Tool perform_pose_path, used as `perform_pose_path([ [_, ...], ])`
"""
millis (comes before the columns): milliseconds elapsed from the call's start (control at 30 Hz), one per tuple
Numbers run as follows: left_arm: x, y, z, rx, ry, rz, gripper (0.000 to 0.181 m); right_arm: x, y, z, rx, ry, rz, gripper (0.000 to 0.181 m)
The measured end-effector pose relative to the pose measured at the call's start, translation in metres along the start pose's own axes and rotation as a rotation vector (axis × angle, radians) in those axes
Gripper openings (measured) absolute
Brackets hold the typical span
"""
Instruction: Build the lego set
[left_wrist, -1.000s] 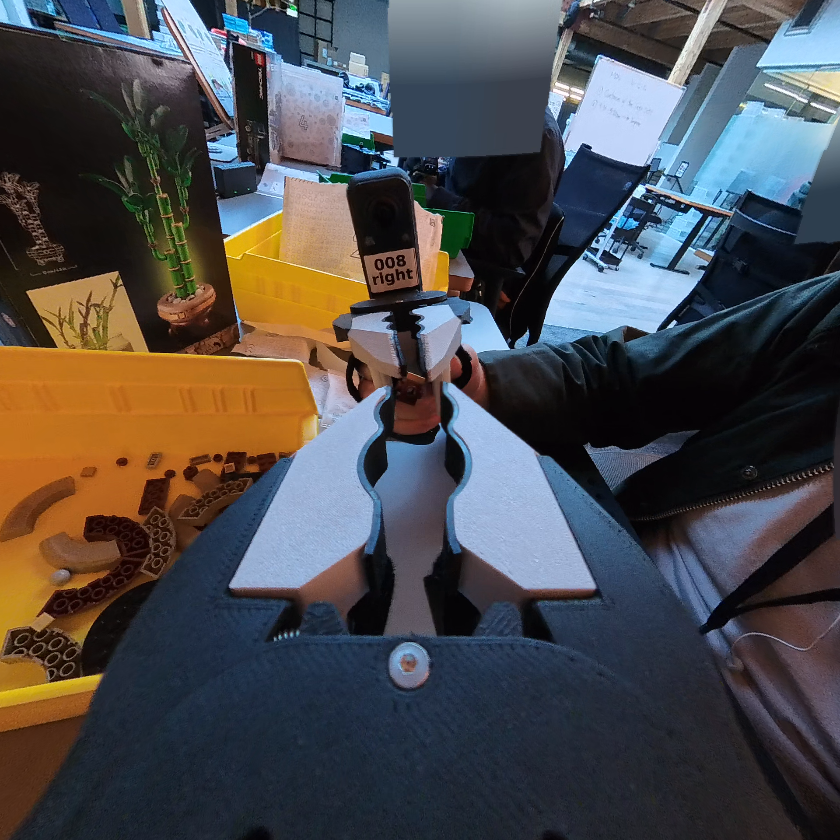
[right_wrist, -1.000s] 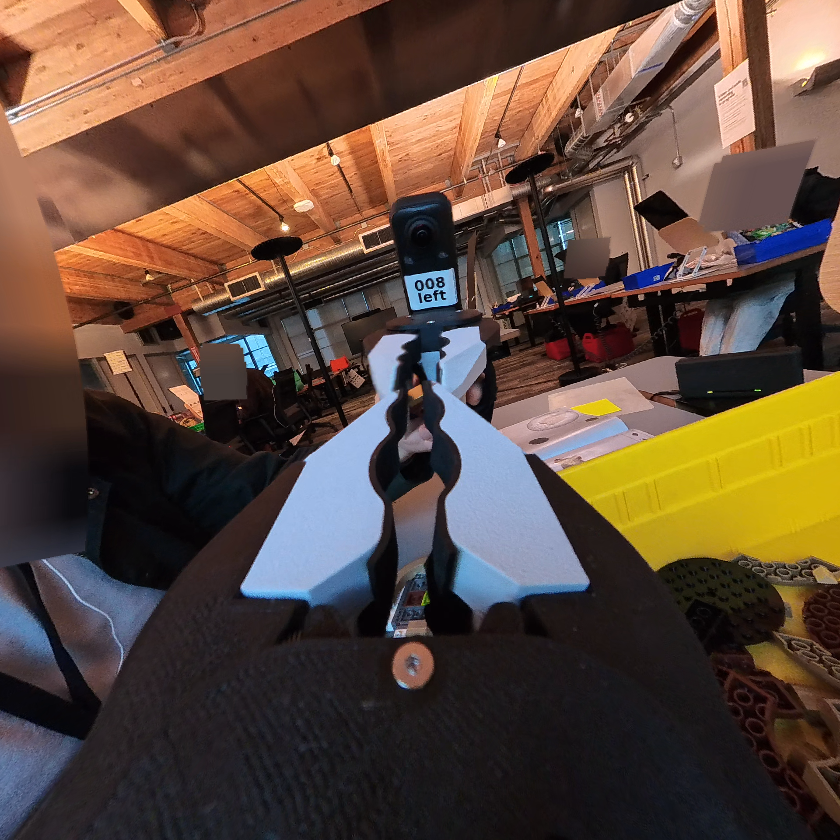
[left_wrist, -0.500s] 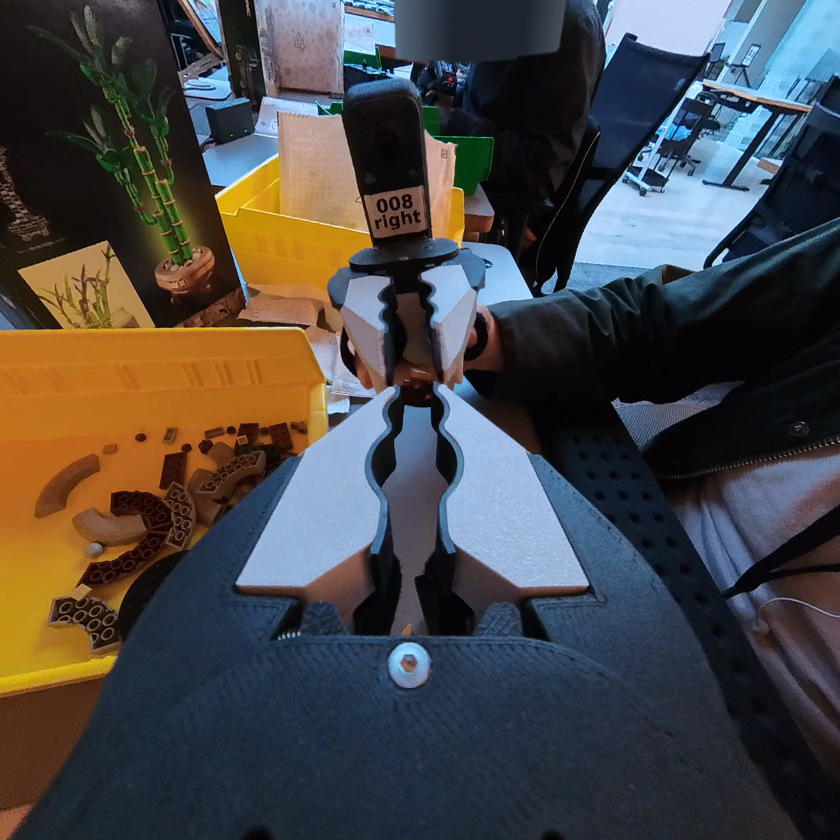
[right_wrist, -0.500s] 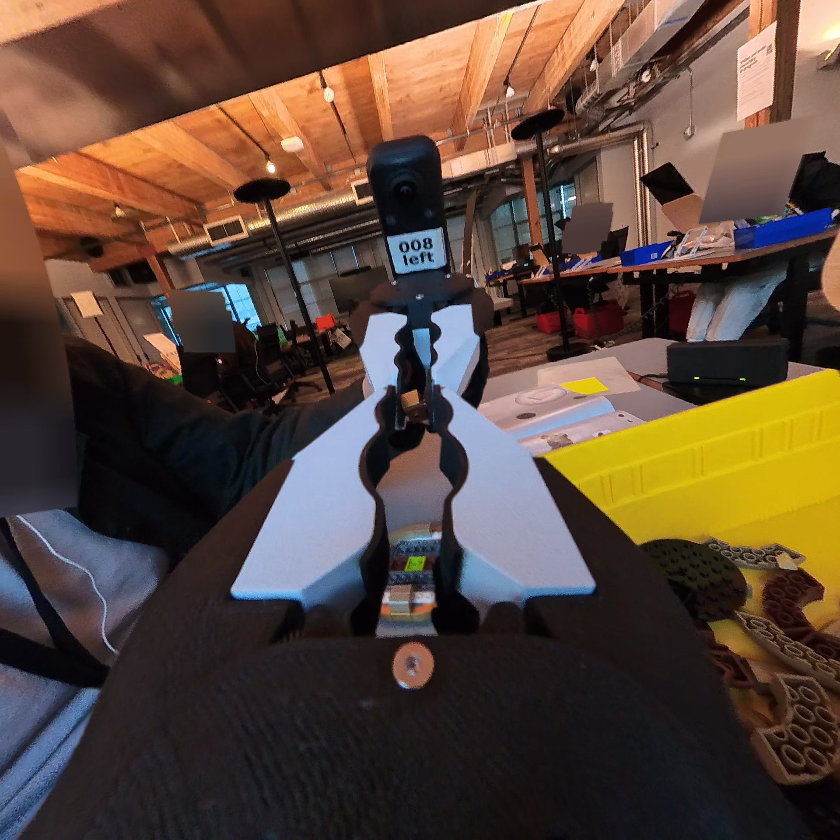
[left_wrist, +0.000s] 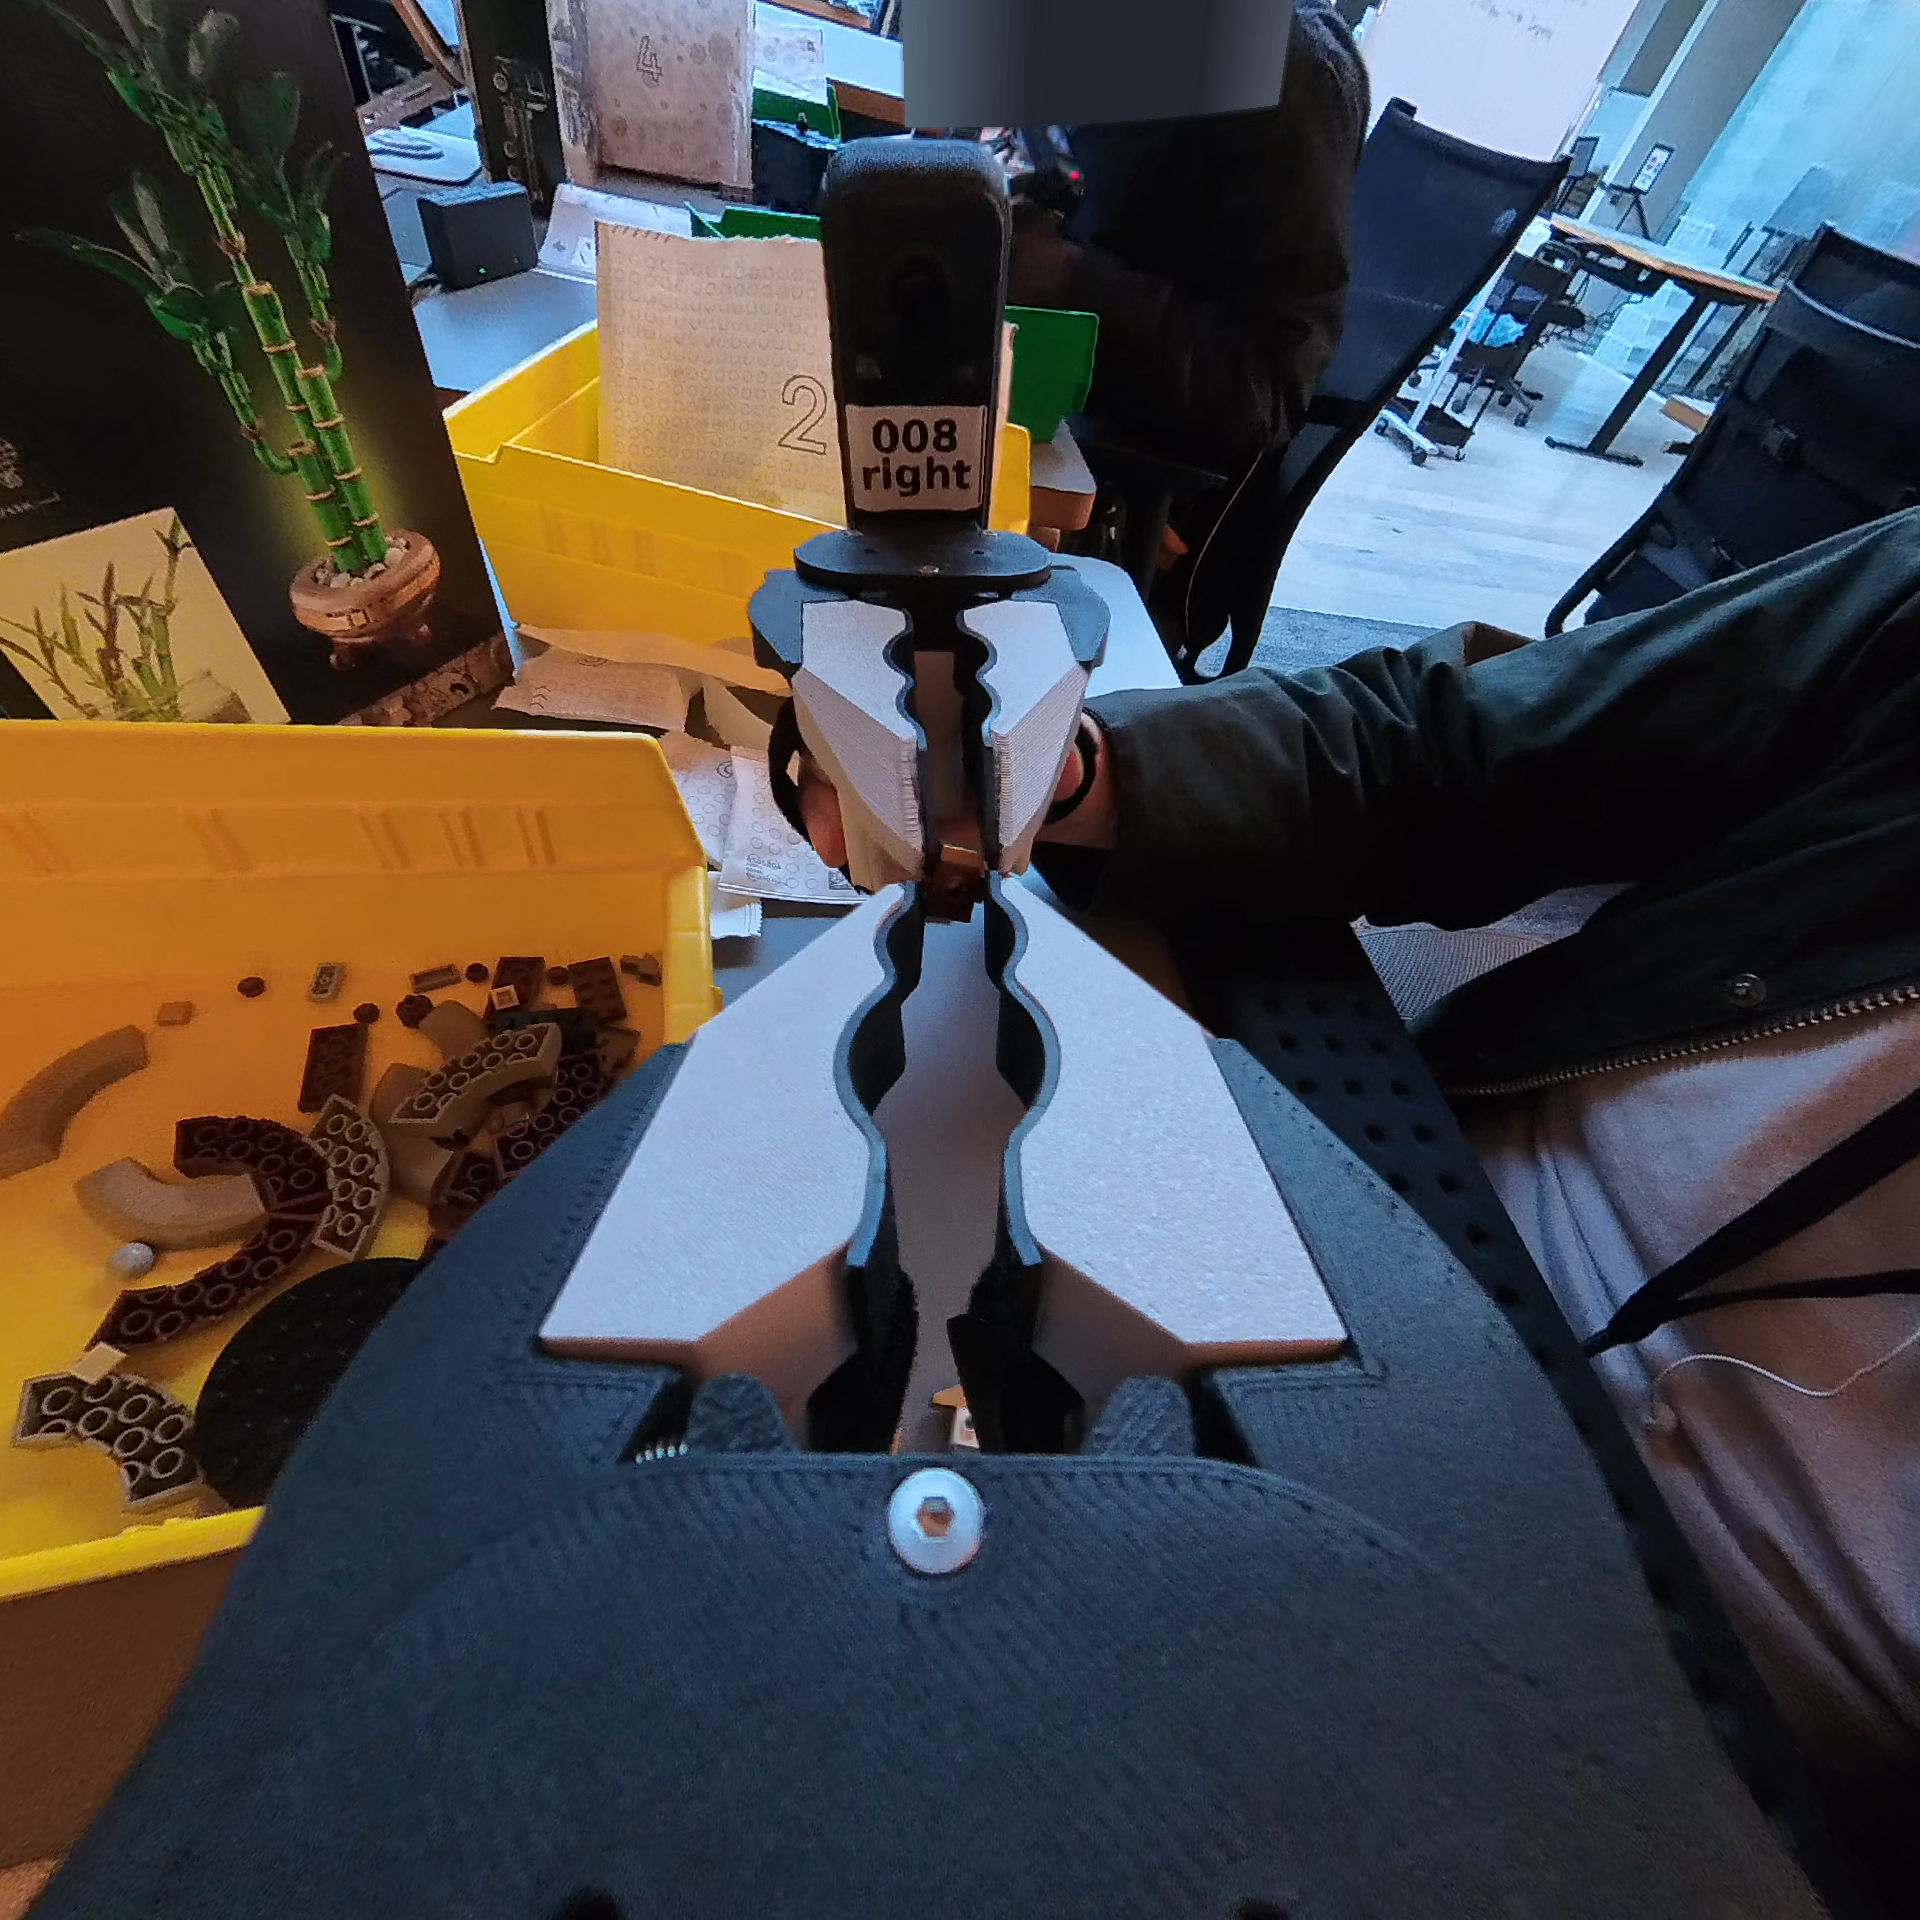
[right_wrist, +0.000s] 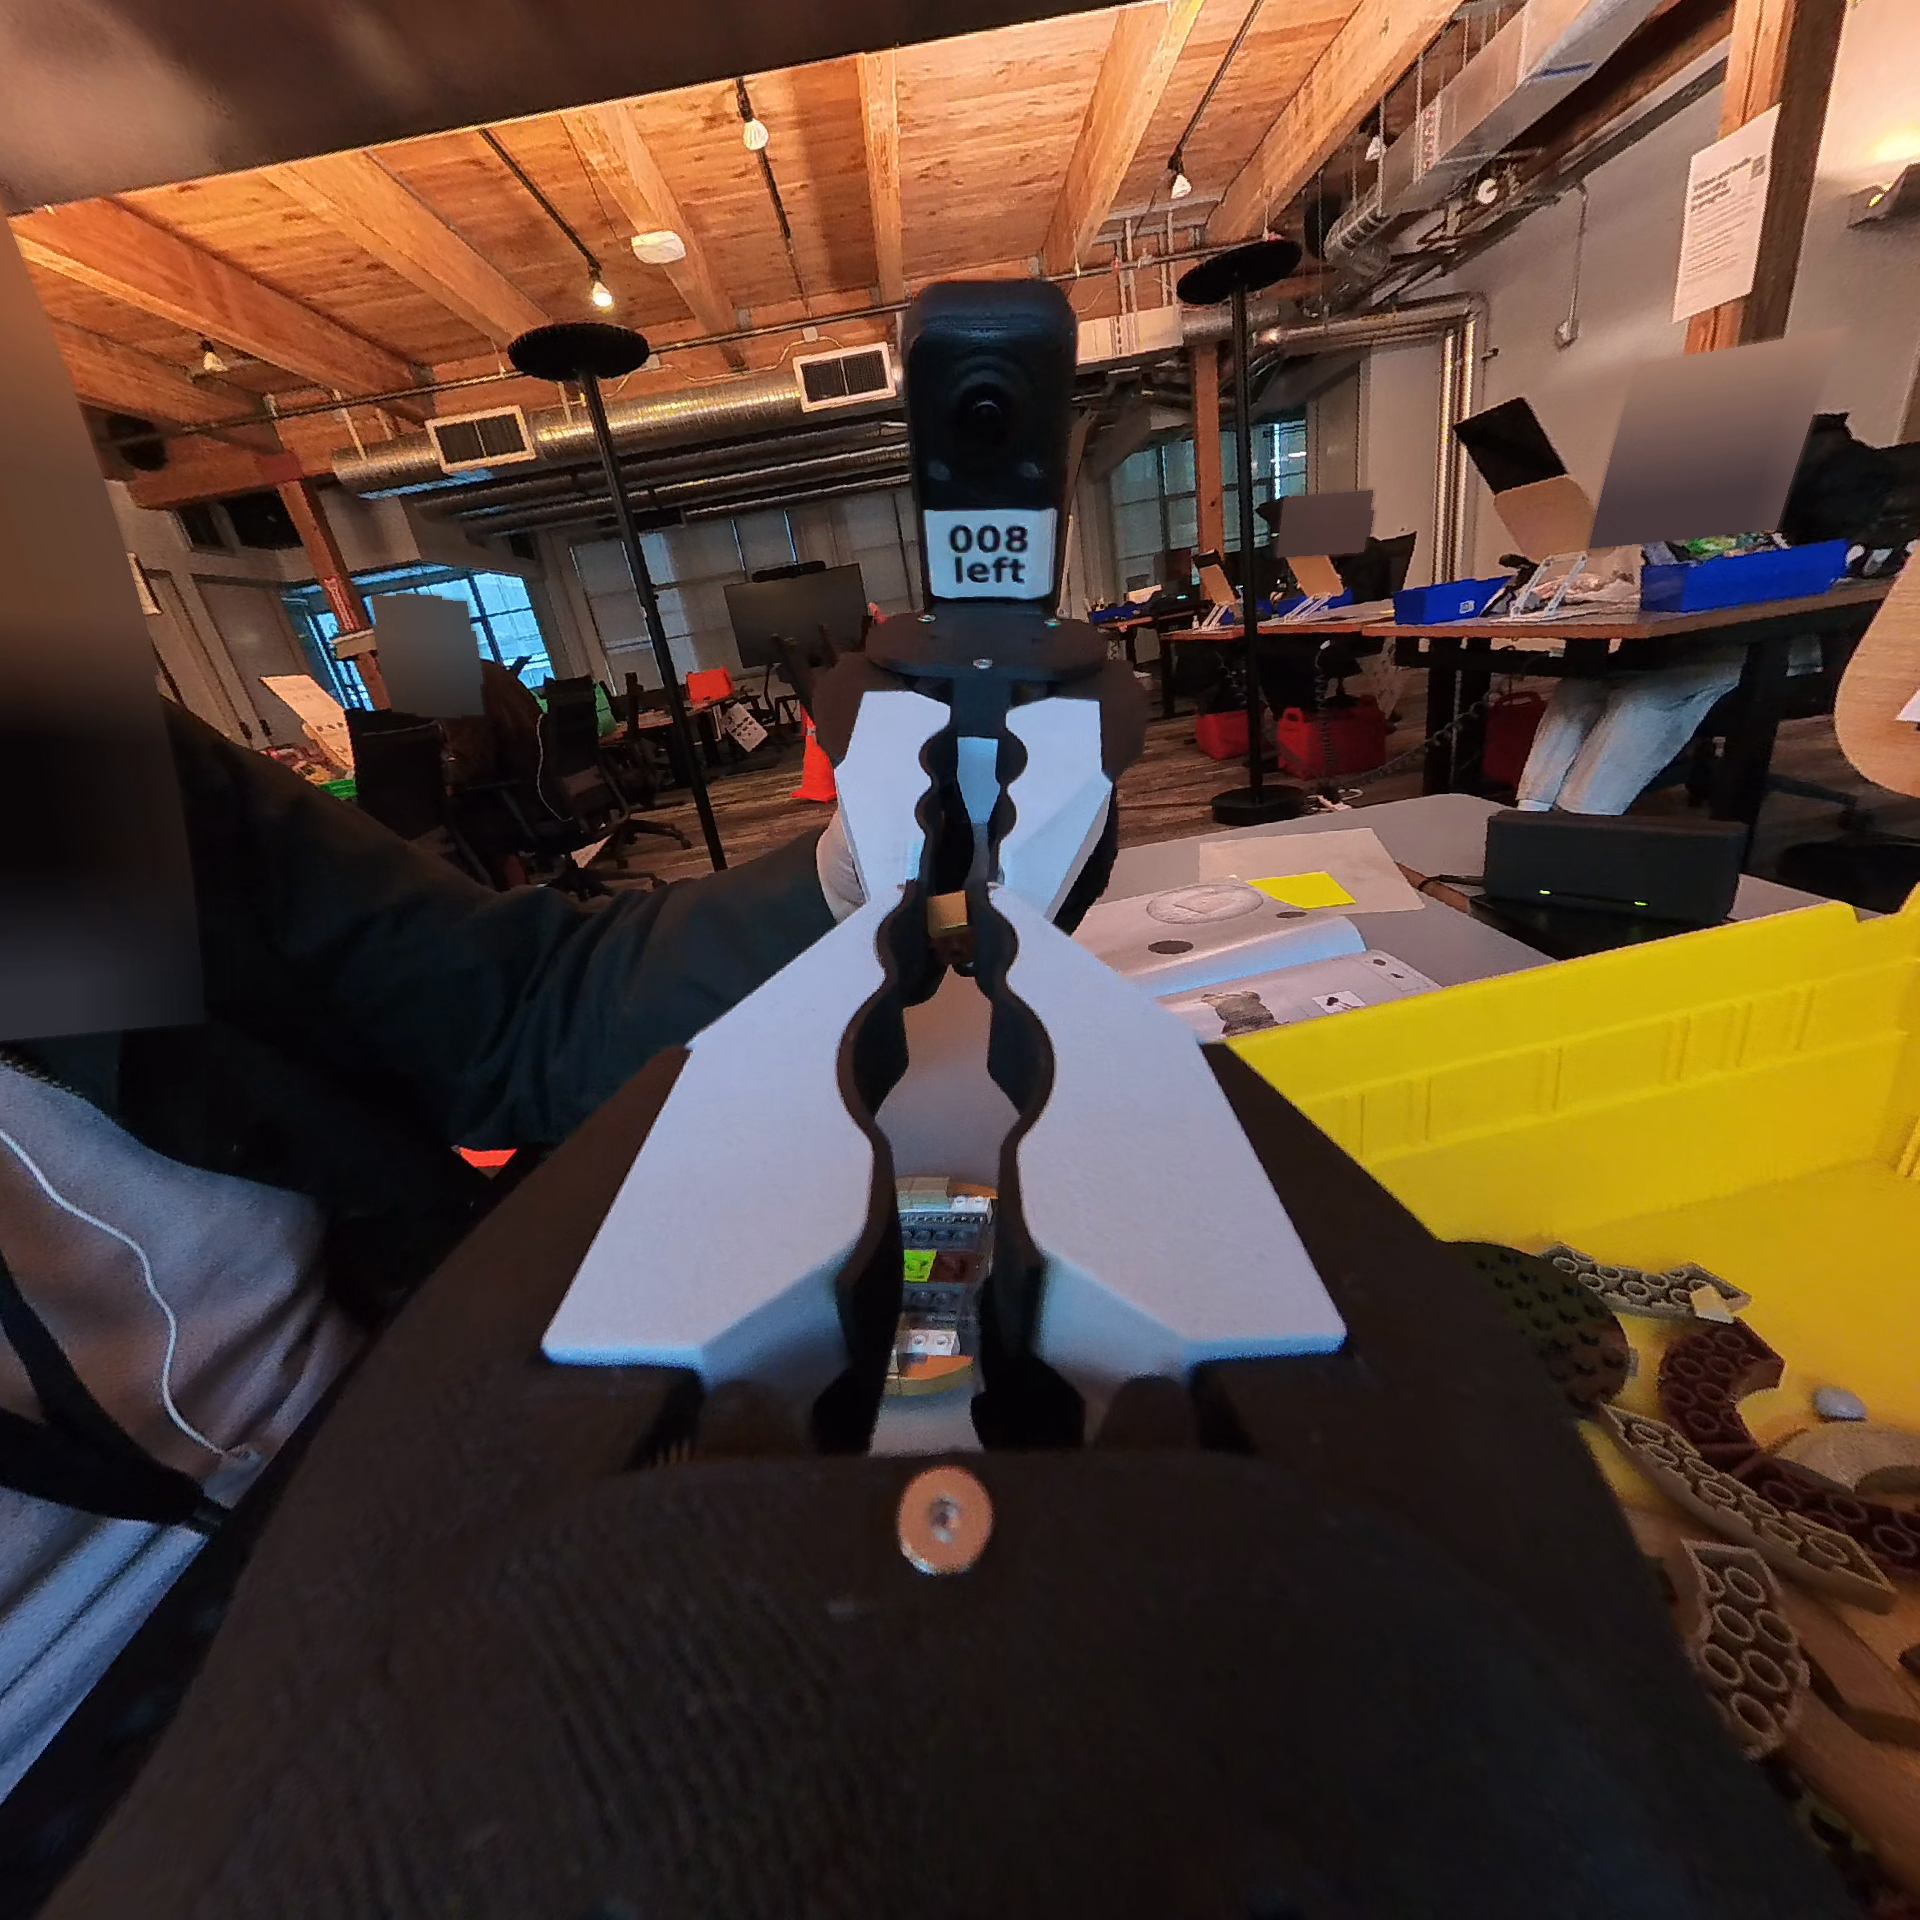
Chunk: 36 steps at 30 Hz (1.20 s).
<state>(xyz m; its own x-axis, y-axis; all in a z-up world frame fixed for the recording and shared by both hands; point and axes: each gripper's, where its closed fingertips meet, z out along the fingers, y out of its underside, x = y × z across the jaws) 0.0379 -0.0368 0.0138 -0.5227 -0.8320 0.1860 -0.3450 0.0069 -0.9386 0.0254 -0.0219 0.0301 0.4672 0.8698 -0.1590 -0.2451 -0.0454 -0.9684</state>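
Observation:
My left gripper (left_wrist: 951, 896) and right gripper (left_wrist: 958, 854) face each other tip to tip above the table edge. The left one is shut on a small dark brown lego piece (left_wrist: 948, 902). The right gripper (right_wrist: 948, 906) is shut on a small tan lego piece (right_wrist: 948, 914). The two pieces touch. The left gripper (right_wrist: 961, 868) stands opposite in the right wrist view. A partly built lego model (right_wrist: 940, 1278) on a round base shows below, through the gap between the right fingers.
A yellow bin (left_wrist: 343, 831) on the left, also in the right wrist view (right_wrist: 1558, 1060), holds several curved brown and grey lego pieces (left_wrist: 312, 1143) and a black round plate (left_wrist: 291, 1361). Behind it are the set's box (left_wrist: 208, 364), a second yellow bin (left_wrist: 623, 520) and an open booklet (right_wrist: 1247, 956). Both grippers' tips are close together, under 4 cm apart.
Both grippers have tilted downward and drawn a little closer, staying tip to tip. The bin and the model below show more. Both stay shut on their pieces.

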Motion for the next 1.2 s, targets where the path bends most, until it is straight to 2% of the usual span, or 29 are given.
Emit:
perform_pose_path([
  [367, 0.011, -0.008, -0.001, 0.029, 0.063, -0.013, 0.010, -0.008, -0.007, 0.001, -0.023, 0.035, -0.091, 0.005],
  [667, 0.014, -0.012, -0.006, -0.008, -0.052, 0.186, 0.009, -0.014, -0.015, 0.005, 0.109, -0.166, 0.308, 0.004],
  [767, 0.013, -0.012, -0.007, -0.027, -0.079, 0.210, 0.009, -0.014, -0.016, 0.006, 0.136, -0.203, 0.380, 0.003],
  [800, 0.016, -0.010, -0.006, -0.045, -0.058, 0.207, 0.009, -0.014, -0.018, 0.006, 0.147, -0.207, 0.381, 0.003],
  [867, -0.001, 0.028, 0.002, -0.275, -0.136, 0.209, 0.010, -0.012, -0.054, -0.016, 0.358, -0.268, 0.436, 0.001],
  [900, -0.007, 0.041, 0.009, -0.337, -0.169, 0.244, 0.010, -0.006, -0.068, -0.031, 0.440, -0.258, 0.442, 0.000],
  [967, -0.008, 0.039, 0.026, -0.283, -0.175, 0.273, 0.010, 0.006, -0.065, -0.041, 0.413, -0.122, 0.344, 0.000],
  [1067, -0.019, 0.040, 0.027, -0.263, -0.220, 0.234, 0.010, 0.004, -0.062, -0.039, 0.362, -0.176, 0.387, 0.000],
  [1200, -0.008, 0.019, 0.017, -0.106, -0.102, 0.130, 0.010, 0.007, -0.039, -0.027, 0.231, -0.153, 0.385, 0.000],
])
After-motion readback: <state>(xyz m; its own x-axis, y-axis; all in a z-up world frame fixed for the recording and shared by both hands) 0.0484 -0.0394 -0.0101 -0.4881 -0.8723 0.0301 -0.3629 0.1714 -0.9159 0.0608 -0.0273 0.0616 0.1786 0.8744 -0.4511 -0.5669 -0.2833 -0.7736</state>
